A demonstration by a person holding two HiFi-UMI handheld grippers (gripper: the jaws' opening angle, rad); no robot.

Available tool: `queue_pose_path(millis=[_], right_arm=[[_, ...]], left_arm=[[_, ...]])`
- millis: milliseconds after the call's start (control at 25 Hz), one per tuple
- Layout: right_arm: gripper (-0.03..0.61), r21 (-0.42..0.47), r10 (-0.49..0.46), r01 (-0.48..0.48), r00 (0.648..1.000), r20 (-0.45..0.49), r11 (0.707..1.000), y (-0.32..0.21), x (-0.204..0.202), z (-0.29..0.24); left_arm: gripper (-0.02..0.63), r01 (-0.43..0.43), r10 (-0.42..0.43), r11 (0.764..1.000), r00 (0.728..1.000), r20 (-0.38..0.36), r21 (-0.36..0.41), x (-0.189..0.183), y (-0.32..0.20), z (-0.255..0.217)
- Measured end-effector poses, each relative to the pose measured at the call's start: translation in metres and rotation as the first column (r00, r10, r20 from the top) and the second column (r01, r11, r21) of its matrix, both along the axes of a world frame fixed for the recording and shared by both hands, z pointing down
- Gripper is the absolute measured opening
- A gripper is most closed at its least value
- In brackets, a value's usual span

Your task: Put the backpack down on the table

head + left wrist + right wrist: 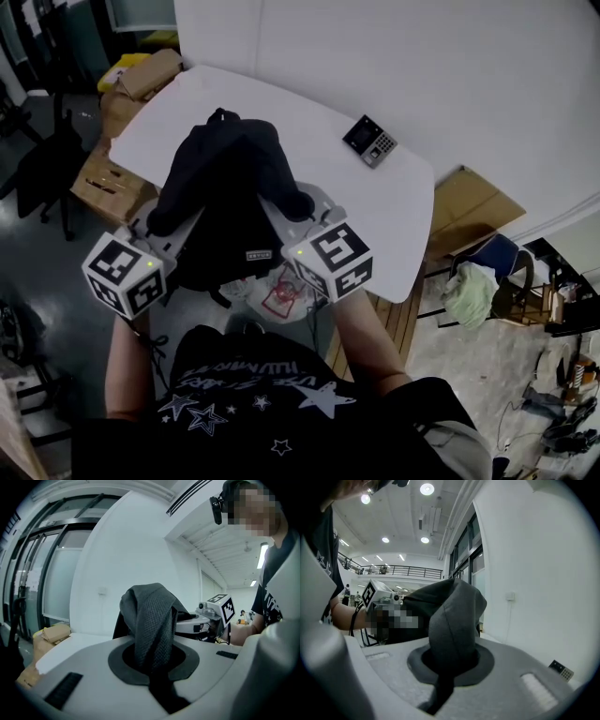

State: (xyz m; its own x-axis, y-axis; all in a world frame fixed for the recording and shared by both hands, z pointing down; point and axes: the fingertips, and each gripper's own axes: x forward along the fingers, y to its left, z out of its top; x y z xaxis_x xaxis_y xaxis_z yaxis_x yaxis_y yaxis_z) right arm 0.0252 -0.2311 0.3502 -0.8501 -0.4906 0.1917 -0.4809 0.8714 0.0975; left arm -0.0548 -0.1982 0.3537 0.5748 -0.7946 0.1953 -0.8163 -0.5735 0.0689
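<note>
In the head view a black backpack (230, 178) hangs between my two grippers, over the near edge of the white table (281, 103). Its top reaches over the tabletop and its lower part hangs in front of the person; I cannot tell whether it touches the table. My left gripper (173, 220) is shut on the backpack's left shoulder strap, a grey mesh band (152, 625) rising from between the jaws of the left gripper (152, 663). My right gripper (295, 206) is shut on the other strap (454, 620), which bunches up out of the right gripper (450, 663).
A small dark keypad device (370, 141) lies on the table's far right part. Cardboard boxes (117, 141) stand on the floor left of the table. A chair with a pale cloth (473, 291) stands to the right, next to flat cardboard (469, 211).
</note>
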Motion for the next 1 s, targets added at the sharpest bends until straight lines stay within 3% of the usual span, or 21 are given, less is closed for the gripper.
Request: queue_pose_path(millis=[480,1000], right_arm=[[0.005,-0.056,0.080,-0.078,0.997,0.021,0.995,-0.053,0.010,-0.008],[0.006,-0.029,0.195,-0.196,0.981,-0.021,0.980,-0.129,-0.036,-0.017]], left_arm=[[0.044,-0.104,0.105,0.994,0.994,0.021,-0.018,0.008,-0.060,-0.010],[0.044,-0.245,0.244,0.970,0.970,-0.012,-0.014,-0.040,-0.146,-0.013]])
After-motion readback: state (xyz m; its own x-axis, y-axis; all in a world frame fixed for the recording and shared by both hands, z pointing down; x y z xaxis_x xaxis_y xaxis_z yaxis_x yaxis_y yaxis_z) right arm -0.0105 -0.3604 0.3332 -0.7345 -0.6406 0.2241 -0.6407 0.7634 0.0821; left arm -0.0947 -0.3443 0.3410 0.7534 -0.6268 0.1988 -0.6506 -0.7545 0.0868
